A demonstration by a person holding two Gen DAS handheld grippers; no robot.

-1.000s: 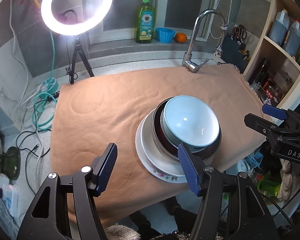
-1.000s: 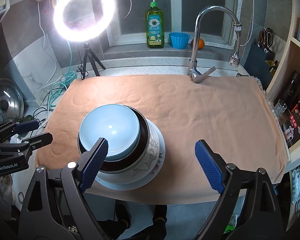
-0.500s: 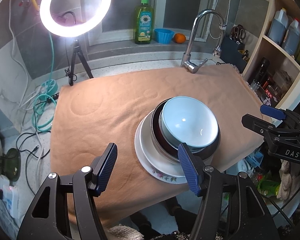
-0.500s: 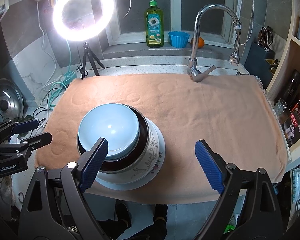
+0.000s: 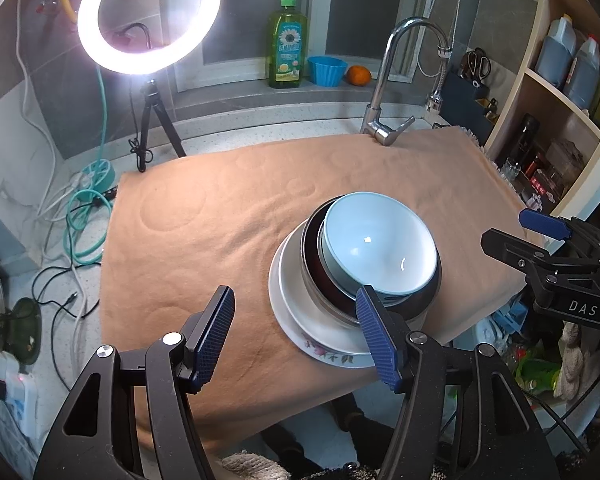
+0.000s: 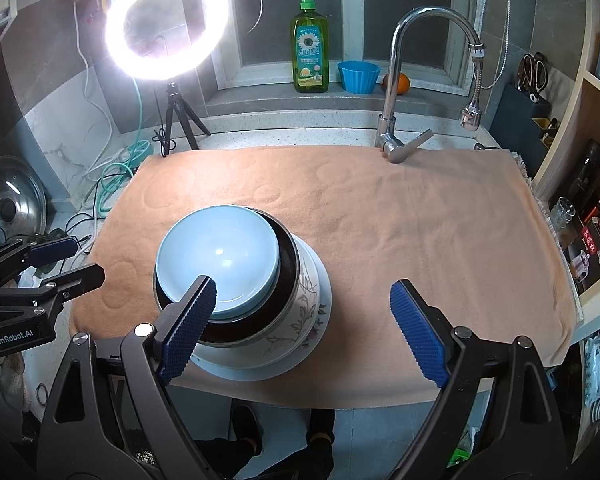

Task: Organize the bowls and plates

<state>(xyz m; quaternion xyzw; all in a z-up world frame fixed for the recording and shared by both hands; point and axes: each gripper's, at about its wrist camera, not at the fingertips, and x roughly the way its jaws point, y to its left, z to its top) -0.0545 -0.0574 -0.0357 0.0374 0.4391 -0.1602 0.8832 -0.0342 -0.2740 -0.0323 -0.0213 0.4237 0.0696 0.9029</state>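
Stack: a light blue bowl (image 6: 218, 254) sits in a dark bowl (image 6: 286, 264), that in a floral bowl (image 6: 306, 312), all on a white plate (image 5: 300, 312) with a flower-print rim.
Stack location: near edge of the peach towel (image 6: 400, 216), left of centre in the right wrist view, right of centre in the left wrist view.
Left gripper (image 5: 296, 332): jaws partly open, nothing between them, hovering above the near towel edge; its right finger overlaps the stack's rim in view, whether it touches I cannot tell.
Right gripper (image 6: 304, 328): jaws wide open, empty, poised over the stack's near right side.
Step in hand: the stack looks finished, so this is probably a check or a retreat.
Doing it well: lift both tongs straight up and away, avoiding the bowl rims; any nudge could tip the tower.
Edges: the plate sits close to the towel's near edge, with floor below.
Open room: bare towel spreads far and right of the stack; the faucet (image 6: 404, 84) stands at the far edge, the ring light (image 6: 166, 24) far left, shelves (image 5: 556, 92) on the right.
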